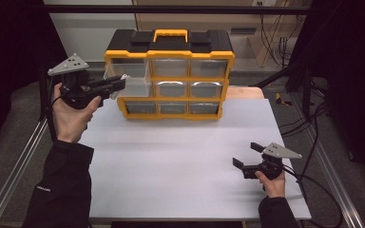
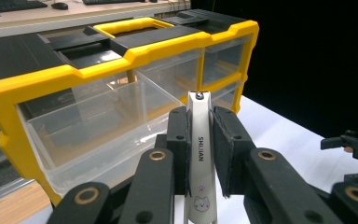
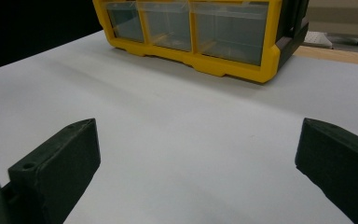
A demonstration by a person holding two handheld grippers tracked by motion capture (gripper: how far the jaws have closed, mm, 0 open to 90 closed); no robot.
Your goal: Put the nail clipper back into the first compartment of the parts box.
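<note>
left gripper [image 2: 200, 154]: fingers [image 2: 179, 144] clamped on a white nail clipper [image 2: 199, 158], held up in the air
nail clipper: sits upright between the pads, just in front of the pulled-out top-left drawer [image 2: 98, 135]
organizer [image 1: 171, 76]: yellow and black, clear drawers, at the back of the tabletop [image 1: 180, 161]
right gripper [image 1: 247, 156]: low over the tabletop's right side, fingers spread wide, nothing between them

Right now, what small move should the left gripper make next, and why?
Probably ease forward and lower over the pulled-out top-left drawer. The left gripper is shut on a white nail clipper, held just short of that clear drawer's open top. The right gripper rests open, apart.
</note>
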